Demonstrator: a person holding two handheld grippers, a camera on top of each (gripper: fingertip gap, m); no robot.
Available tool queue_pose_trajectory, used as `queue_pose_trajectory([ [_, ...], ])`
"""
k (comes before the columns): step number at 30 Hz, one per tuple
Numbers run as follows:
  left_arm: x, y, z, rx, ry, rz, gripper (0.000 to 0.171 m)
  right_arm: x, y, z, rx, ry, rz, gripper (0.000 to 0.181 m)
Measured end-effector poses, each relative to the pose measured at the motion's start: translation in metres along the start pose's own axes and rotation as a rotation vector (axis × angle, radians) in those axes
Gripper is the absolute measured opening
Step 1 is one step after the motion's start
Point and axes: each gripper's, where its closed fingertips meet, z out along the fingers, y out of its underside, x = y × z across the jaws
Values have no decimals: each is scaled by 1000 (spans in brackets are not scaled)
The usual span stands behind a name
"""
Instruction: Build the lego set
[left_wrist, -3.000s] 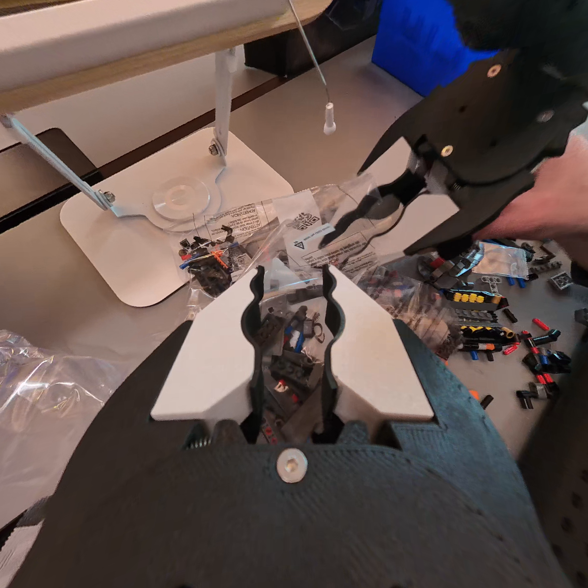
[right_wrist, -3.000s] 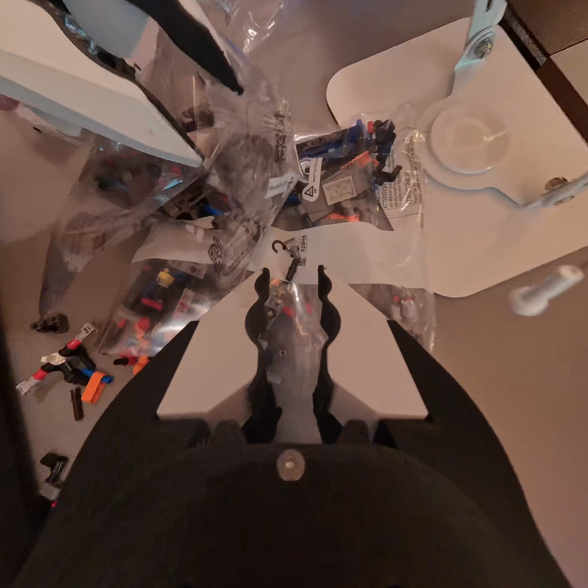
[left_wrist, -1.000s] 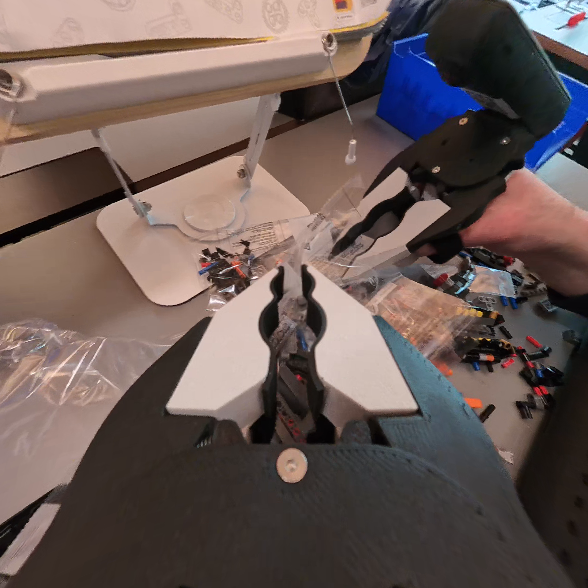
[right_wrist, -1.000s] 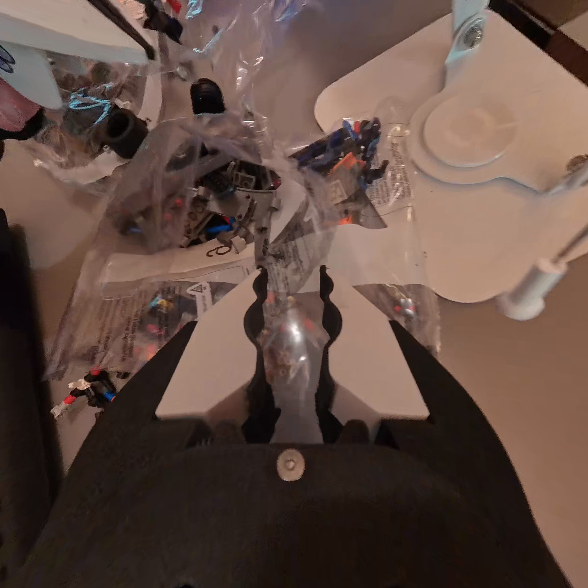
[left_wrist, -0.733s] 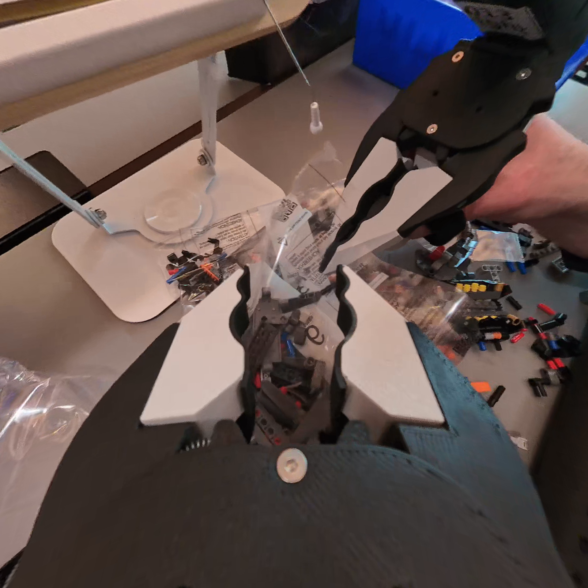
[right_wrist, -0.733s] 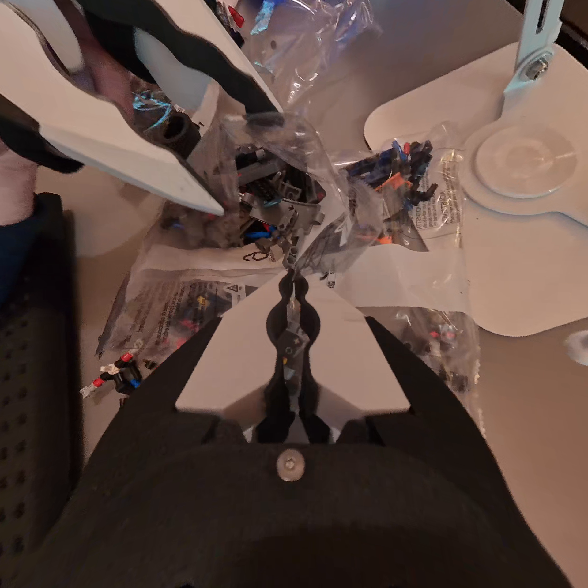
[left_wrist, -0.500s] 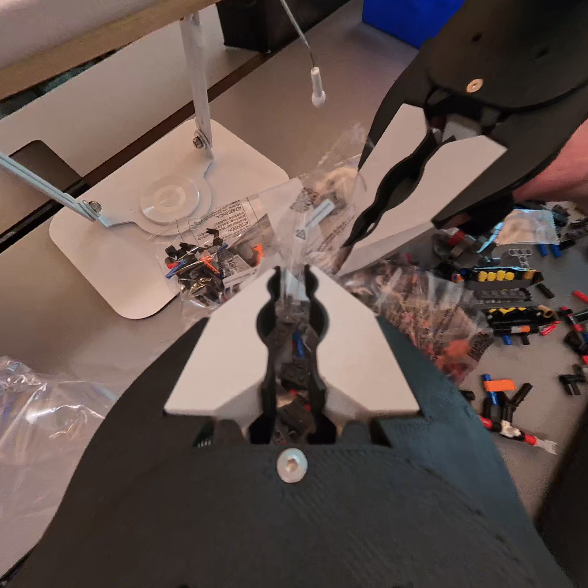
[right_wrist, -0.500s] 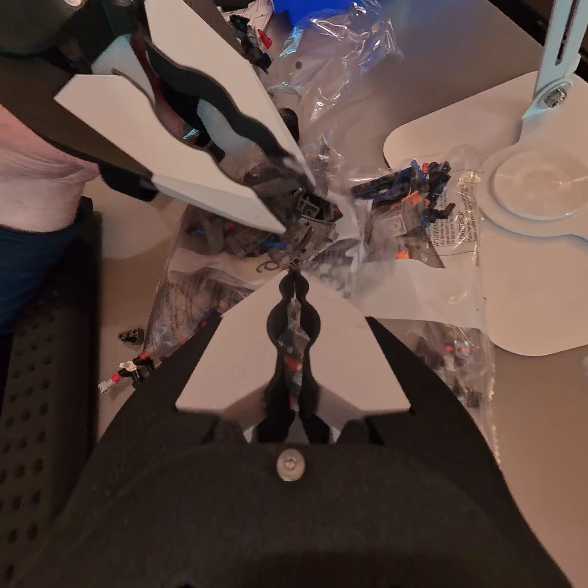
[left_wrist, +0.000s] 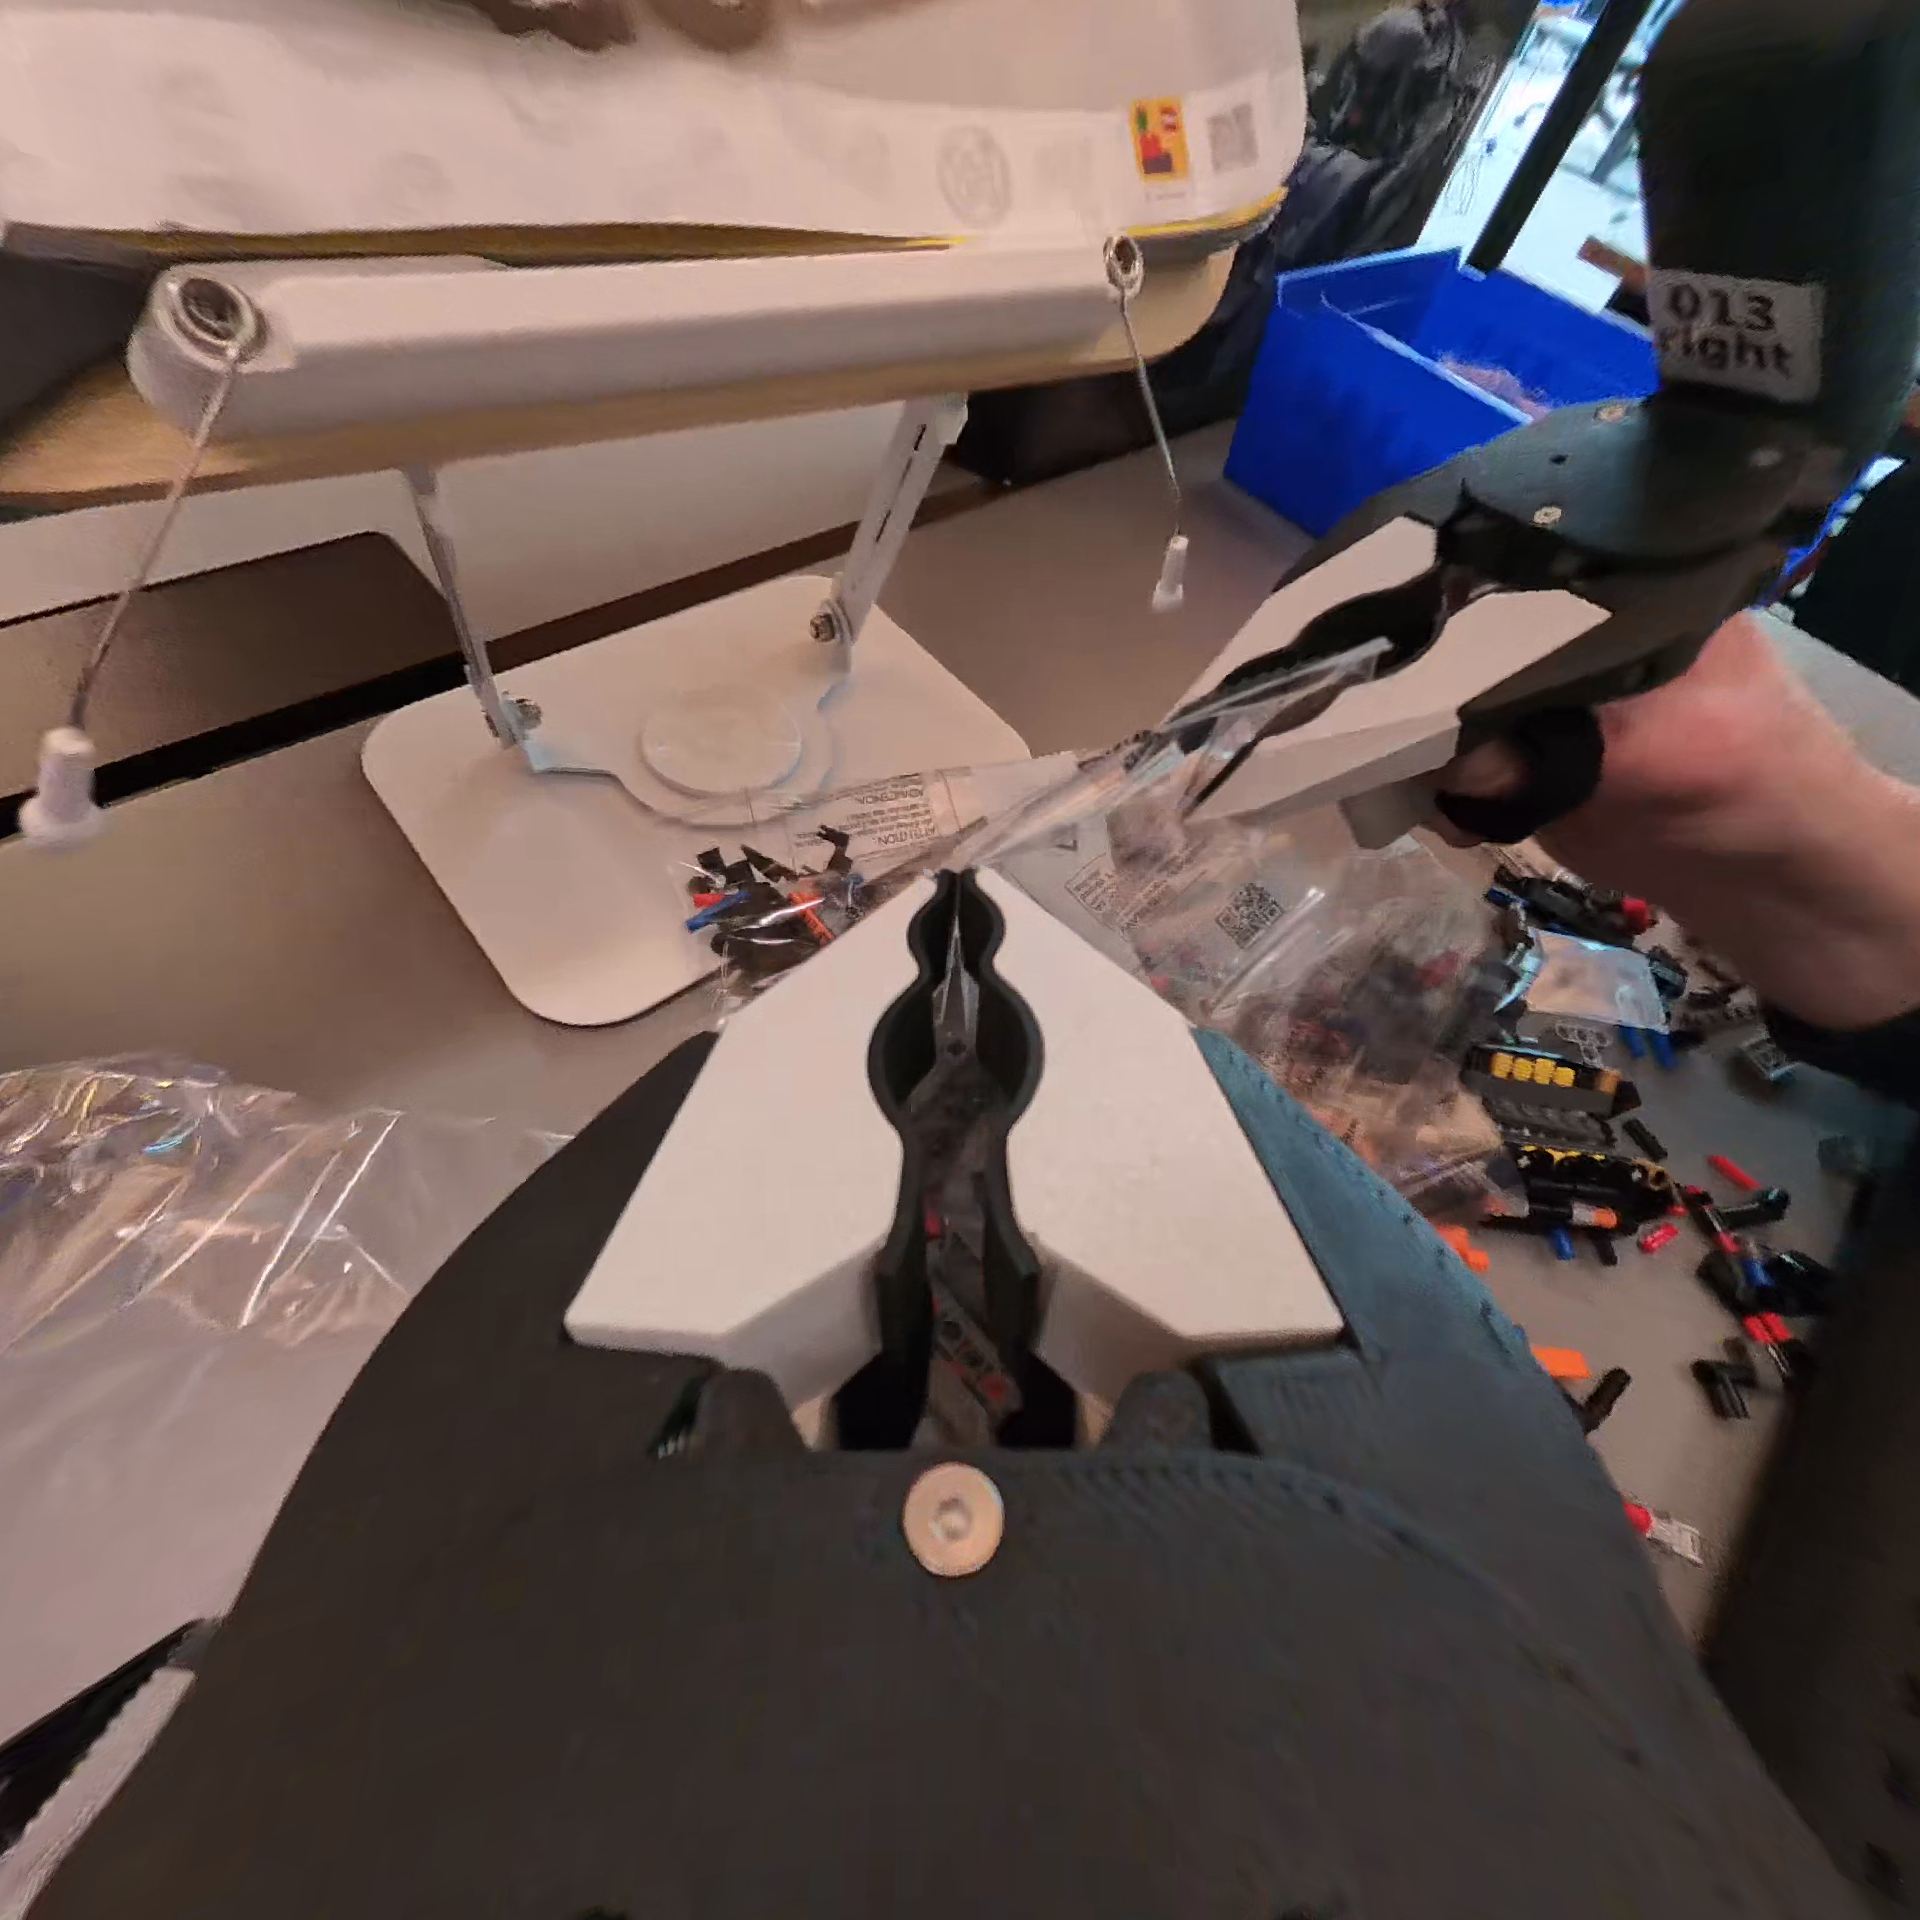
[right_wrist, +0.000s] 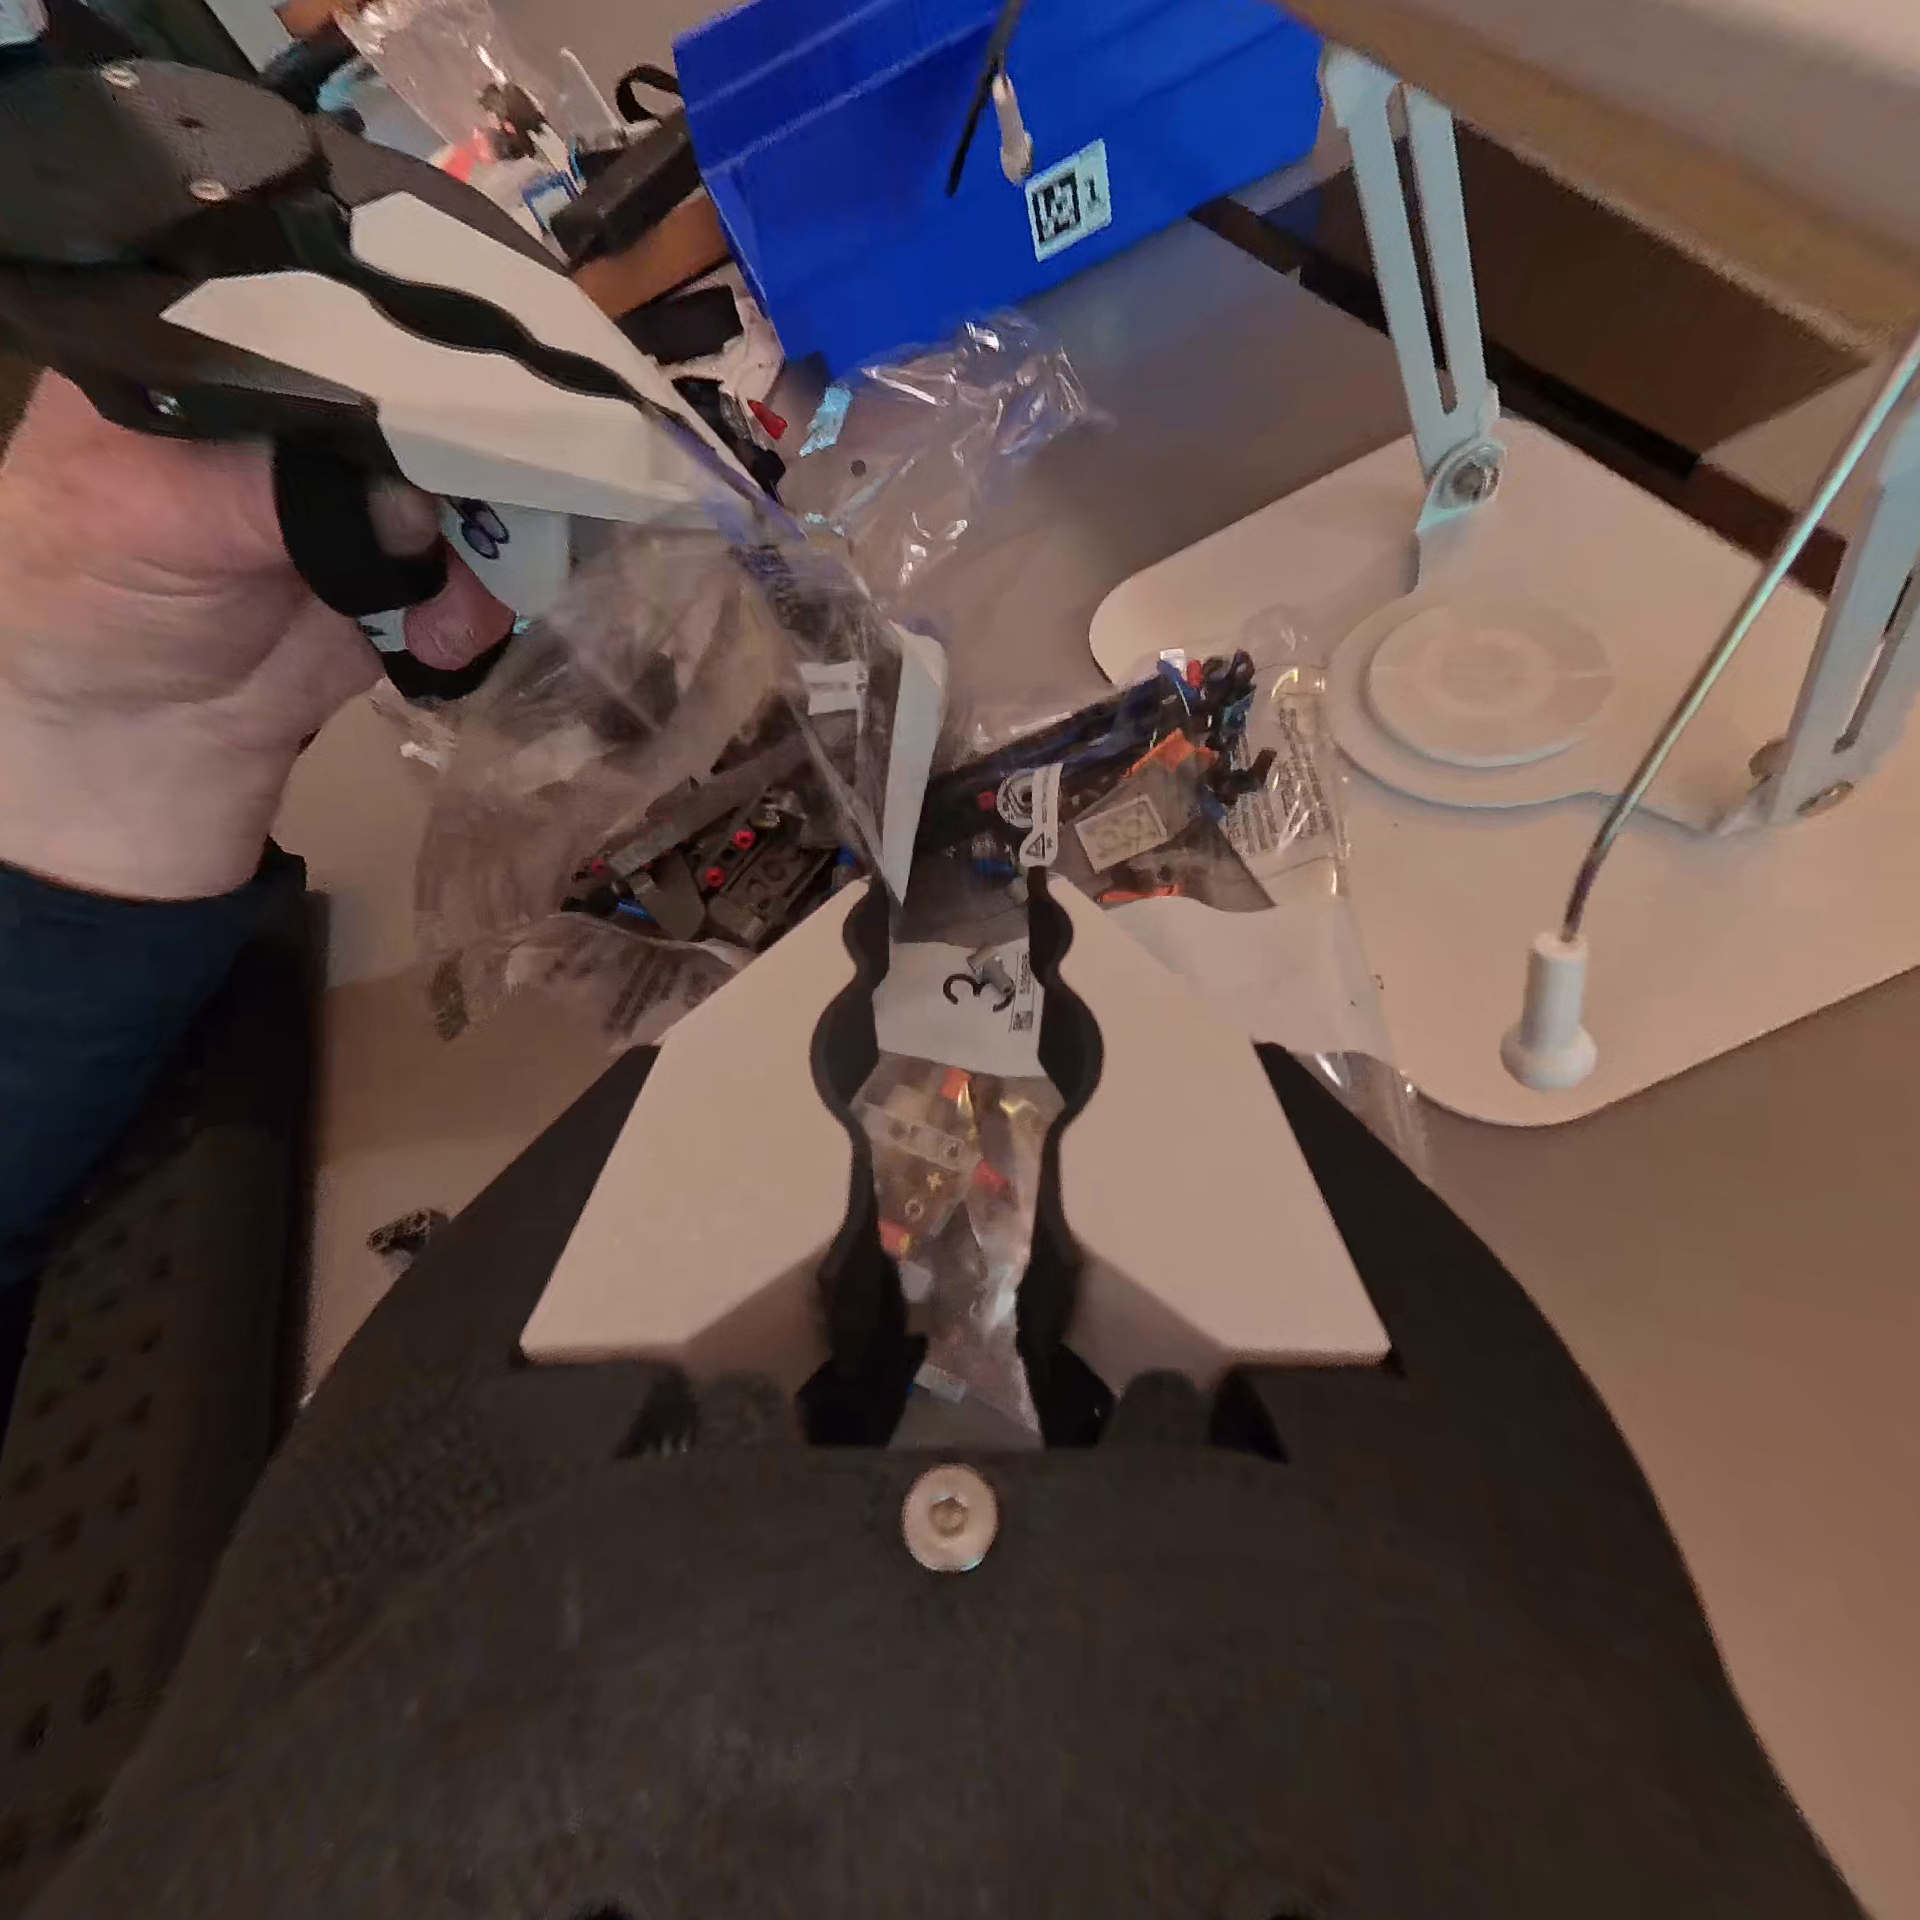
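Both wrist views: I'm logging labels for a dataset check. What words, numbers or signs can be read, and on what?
I don't quote writing; these things bear it:
Tag on the right gripper: short print, legible.
Booklet: logo and code squares.
Bags: small print and a code square, mostly too small to read.
Bag label: a large numeral and tiny print.
Sticker on the bin: code square and a digit.

A grey table (left_wrist: 260, 914) carries a white stand base (left_wrist: 582, 883) (blue bin (right_wrist: 935, 166) behind it).
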Motion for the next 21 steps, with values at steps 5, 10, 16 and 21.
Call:
queue_pose_trajectory([
  [5,-4,-9,-12,79,44,-73,0,1,-28,-16,173,40,-43,21],
  [10,-13,-14,-18,128,31,-123,0,16,-38,-33,227,104,-31,20],
  [16,-16,-21,-26,192,69,-181,0,13,6,9,-63,108,-142,25],
  [21,-16,-22,-26,201,83,-200,0,10,41,36,-248,69,-139,24],
])
